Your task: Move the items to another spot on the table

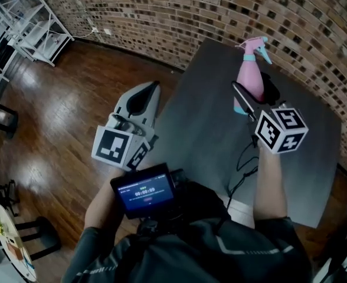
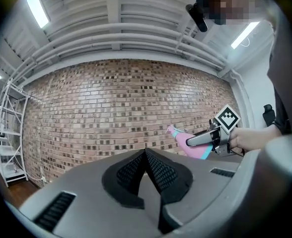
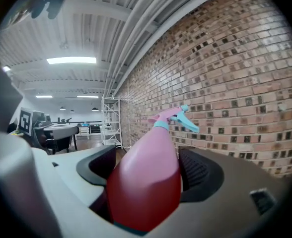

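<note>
Transfer step: right gripper (image 1: 251, 96) clamped the spray bottle (image 1: 250, 69), upper right — left gripper (image 1: 151, 90) closed, empty — a gentle set-down on the table (image 1: 203, 122) seemed due.

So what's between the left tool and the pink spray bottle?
Head view: bare grey table from the left tool to the right tool around the pink spray bottle.

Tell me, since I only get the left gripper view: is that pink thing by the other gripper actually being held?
Observer: Yes. The right gripper view shows the pink spray bottle clamped between the jaws of the right gripper.
Operator: Is there a table?
Observer: The head view shows a dark grey table beneath the bottle.
Operator: And my gripper?
Observer: In the head view the left gripper hangs over the wooden floor, beside the table's edge.
</note>
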Available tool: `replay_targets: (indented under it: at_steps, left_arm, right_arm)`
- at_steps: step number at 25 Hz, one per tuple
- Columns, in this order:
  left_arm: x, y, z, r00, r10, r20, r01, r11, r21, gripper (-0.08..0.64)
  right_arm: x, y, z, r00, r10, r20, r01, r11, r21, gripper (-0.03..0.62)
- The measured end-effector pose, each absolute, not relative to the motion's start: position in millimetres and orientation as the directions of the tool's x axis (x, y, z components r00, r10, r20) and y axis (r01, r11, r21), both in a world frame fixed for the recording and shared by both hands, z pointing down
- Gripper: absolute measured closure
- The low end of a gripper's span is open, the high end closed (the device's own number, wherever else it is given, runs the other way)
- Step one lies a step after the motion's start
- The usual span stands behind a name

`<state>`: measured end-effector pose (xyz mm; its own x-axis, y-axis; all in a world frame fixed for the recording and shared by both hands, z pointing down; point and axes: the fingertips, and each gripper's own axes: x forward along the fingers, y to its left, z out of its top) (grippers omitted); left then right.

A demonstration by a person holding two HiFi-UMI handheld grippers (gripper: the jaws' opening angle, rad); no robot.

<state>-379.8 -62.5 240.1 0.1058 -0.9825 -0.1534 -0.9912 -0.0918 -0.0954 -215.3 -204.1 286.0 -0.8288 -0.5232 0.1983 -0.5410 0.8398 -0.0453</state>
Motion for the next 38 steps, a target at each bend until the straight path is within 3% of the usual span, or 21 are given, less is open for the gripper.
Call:
replay_targets:
  at_steps: [6, 16, 30, 38]
  left_arm:
    - [-395.6, -115.5, 257.2, 0.159, -0.978, -0.136, -0.986, -0.150, -0.068, 0.561]
    - [-352.3, -204.6, 296.4, 0.347, -0.937, -0.039, -0.937, -0.348, 0.017, 0.561]
    - [-310.1, -309.1, 409.9, 0.501, -0.846, 0.181, -0.866, -0.490, 0.103, 0.561]
    - [-298.0, -346.1, 484.4, 0.501, -0.814, 0.294, -0.865, -0.485, 0.132, 0.561]
  right_arm:
    - [-222.5, -245.8, 305.4, -0.776, -0.585, 0.234, -0.612, 0.788, -0.058, 0.195]
    - [-202.9, -326.3, 372.2, -0.664, -0.640, 0.388, -0.729, 0.670, -0.142, 0.195]
    - [-181.1, -384.2, 557.8, -0.476, -0.503, 0.721, -0.845, 0.489, -0.217, 0.195]
    - [-162.6, -398.6, 641.8, -0.404, -0.434, 0.805, -0.876, 0.438, -0.203, 0.197]
